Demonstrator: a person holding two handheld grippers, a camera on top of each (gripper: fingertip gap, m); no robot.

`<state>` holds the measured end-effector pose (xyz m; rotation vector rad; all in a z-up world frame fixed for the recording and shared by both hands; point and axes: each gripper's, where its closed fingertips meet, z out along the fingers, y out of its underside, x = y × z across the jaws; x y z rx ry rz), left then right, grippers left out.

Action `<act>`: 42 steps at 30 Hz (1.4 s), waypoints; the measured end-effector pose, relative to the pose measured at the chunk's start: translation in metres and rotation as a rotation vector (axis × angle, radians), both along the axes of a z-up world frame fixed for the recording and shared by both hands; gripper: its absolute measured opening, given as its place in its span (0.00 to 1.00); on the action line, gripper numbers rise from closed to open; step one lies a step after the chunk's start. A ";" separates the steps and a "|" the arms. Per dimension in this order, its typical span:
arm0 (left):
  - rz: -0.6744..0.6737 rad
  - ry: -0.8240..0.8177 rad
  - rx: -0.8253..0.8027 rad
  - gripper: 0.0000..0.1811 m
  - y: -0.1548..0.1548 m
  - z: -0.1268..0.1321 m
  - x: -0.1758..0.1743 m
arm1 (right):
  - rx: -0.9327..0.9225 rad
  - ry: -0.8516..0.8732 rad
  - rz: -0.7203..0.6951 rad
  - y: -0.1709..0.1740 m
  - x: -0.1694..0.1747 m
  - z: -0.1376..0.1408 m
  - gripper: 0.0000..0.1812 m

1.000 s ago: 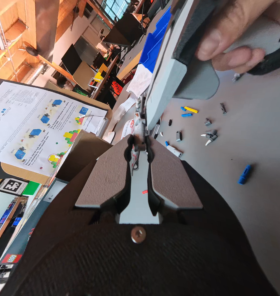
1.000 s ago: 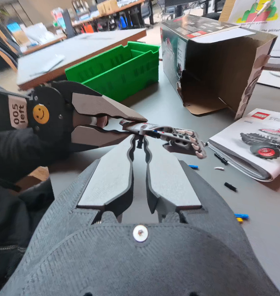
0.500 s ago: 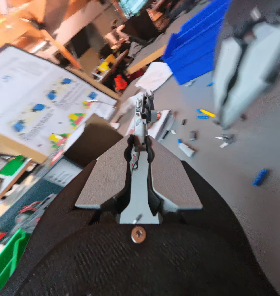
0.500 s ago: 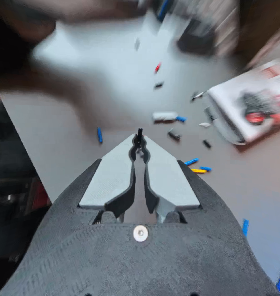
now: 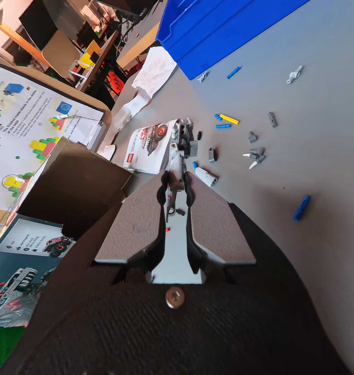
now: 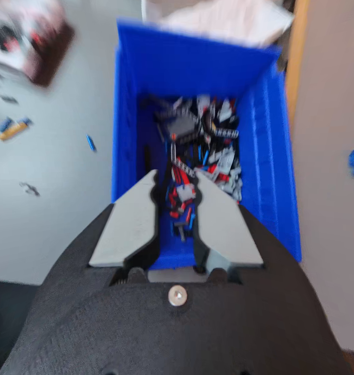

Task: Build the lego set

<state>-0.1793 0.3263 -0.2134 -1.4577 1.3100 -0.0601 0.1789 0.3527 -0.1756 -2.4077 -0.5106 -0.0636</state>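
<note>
Left gripper (image 5: 175,179): clenched on grey lego assembly (image 5: 180,150), booklet (image 5: 147,148) beyond; right gripper (image 6: 177,175): released, empty, above blue bin (image 6: 269,162) of loose pieces (image 6: 202,162).

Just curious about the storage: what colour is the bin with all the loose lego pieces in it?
Bright blue bin. It shows best in the right wrist view, though that picture is blurred.

Your left gripper (image 5: 175,178) is clamped tight, fingers (image 5: 143,221) nearly together and pointing forward and down. Your right gripper (image 6: 177,174) hangs with its jaws spread apart, nothing held between them.
</note>
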 end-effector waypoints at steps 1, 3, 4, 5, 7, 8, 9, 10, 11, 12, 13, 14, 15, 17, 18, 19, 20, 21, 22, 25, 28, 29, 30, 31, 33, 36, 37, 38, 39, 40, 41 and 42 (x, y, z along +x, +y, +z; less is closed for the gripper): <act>0.002 0.000 -0.012 0.08 0.001 -0.002 0.000 | -0.010 -0.018 -0.026 -0.001 0.007 -0.003 0.06; 0.003 -0.011 -0.035 0.08 0.002 -0.004 -0.001 | 0.167 0.057 -0.005 0.009 0.000 0.015 0.13; 0.005 -0.023 -0.046 0.08 0.002 -0.003 -0.001 | 0.171 0.068 0.001 0.010 0.000 0.013 0.13; 0.000 -0.040 -0.054 0.07 0.002 -0.002 0.000 | 0.091 0.043 -0.018 0.005 0.004 0.004 0.19; -0.034 -0.088 -0.069 0.07 -0.003 0.003 0.003 | 0.096 0.058 0.050 0.000 -0.019 0.010 0.22; -0.067 -0.116 -0.074 0.07 -0.008 0.007 0.006 | 0.174 0.096 0.147 -0.002 -0.046 0.023 0.23; -0.100 -0.143 -0.083 0.06 -0.012 0.011 0.008 | 0.240 0.128 0.256 -0.007 -0.078 0.032 0.25; -0.123 -0.169 -0.104 0.06 -0.015 0.013 0.010 | 0.260 0.148 0.364 -0.016 -0.111 0.034 0.26; -0.141 -0.192 -0.136 0.06 -0.018 0.014 0.012 | 0.249 0.155 0.452 -0.024 -0.142 0.029 0.24; -0.149 -0.213 -0.168 0.06 -0.019 0.015 0.012 | 0.231 0.158 0.518 -0.031 -0.170 0.020 0.23; -0.133 -0.230 -0.201 0.06 -0.015 0.014 0.010 | 0.207 0.158 0.578 -0.036 -0.198 0.007 0.21; -0.117 -0.258 -0.235 0.06 -0.010 0.015 0.006 | 0.166 0.135 0.628 -0.041 -0.221 -0.011 0.19; -0.106 -0.297 -0.279 0.06 -0.007 0.017 0.001 | 0.138 0.102 0.663 -0.043 -0.241 -0.028 0.18; -0.125 -0.397 -0.376 0.06 -0.005 0.022 -0.006 | 0.135 0.111 0.727 -0.044 -0.282 -0.049 0.18; -0.135 -0.459 -0.417 0.06 -0.004 0.026 -0.009 | 0.137 0.154 0.755 -0.045 -0.304 -0.054 0.18; -0.148 -0.513 -0.457 0.06 -0.004 0.030 -0.011 | 0.138 0.207 0.789 -0.048 -0.326 -0.056 0.22; -0.161 -0.554 -0.491 0.06 -0.005 0.033 -0.013 | 0.135 0.247 0.825 -0.051 -0.346 -0.058 0.26; -0.169 -0.592 -0.509 0.06 -0.005 0.038 -0.014 | 0.134 0.254 0.842 -0.050 -0.361 -0.061 0.29; -0.182 -0.625 -0.524 0.06 -0.005 0.042 -0.015 | 0.153 0.252 0.850 -0.046 -0.372 -0.062 0.31; -0.209 -0.712 -0.581 0.06 -0.006 0.051 -0.019 | 0.216 0.284 0.898 -0.034 -0.396 -0.057 0.30; -0.184 -0.781 -0.616 0.06 0.002 0.054 -0.027 | 0.230 0.298 0.968 -0.027 -0.403 -0.055 0.21; -0.167 -0.793 -0.621 0.05 0.005 0.054 -0.030 | 0.247 0.289 0.980 -0.022 -0.403 -0.053 0.20; -0.143 -0.801 -0.625 0.06 0.010 0.052 -0.034 | 0.275 0.271 0.985 -0.016 -0.402 -0.051 0.20; -0.114 -0.798 -0.633 0.06 0.014 0.049 -0.038 | 0.300 0.252 0.990 -0.010 -0.400 -0.049 0.20; -0.080 -0.780 -0.667 0.06 0.019 0.043 -0.043 | 0.318 0.236 1.005 -0.003 -0.395 -0.046 0.19; -0.071 -0.782 -0.698 0.08 0.023 0.039 -0.049 | 0.324 0.201 0.998 0.005 -0.384 -0.049 0.18; -0.075 -0.778 -0.717 0.10 0.023 0.038 -0.050 | 0.300 0.195 1.002 0.005 -0.380 -0.053 0.18; -0.086 -0.778 -0.743 0.11 0.021 0.038 -0.051 | 0.285 0.200 1.002 0.004 -0.378 -0.056 0.18; -0.099 -0.776 -0.757 0.10 0.020 0.038 -0.051 | 0.279 0.207 1.001 0.003 -0.375 -0.057 0.18; -0.096 -0.766 -0.755 0.08 0.021 0.037 -0.052 | 0.267 0.210 1.001 0.003 -0.373 -0.059 0.18; -0.080 -0.743 -0.746 0.07 0.022 0.033 -0.053 | 0.255 0.214 0.998 0.003 -0.371 -0.060 0.18; -0.059 -0.707 -0.742 0.07 0.023 0.027 -0.053 | 0.252 0.223 0.990 0.004 -0.369 -0.060 0.18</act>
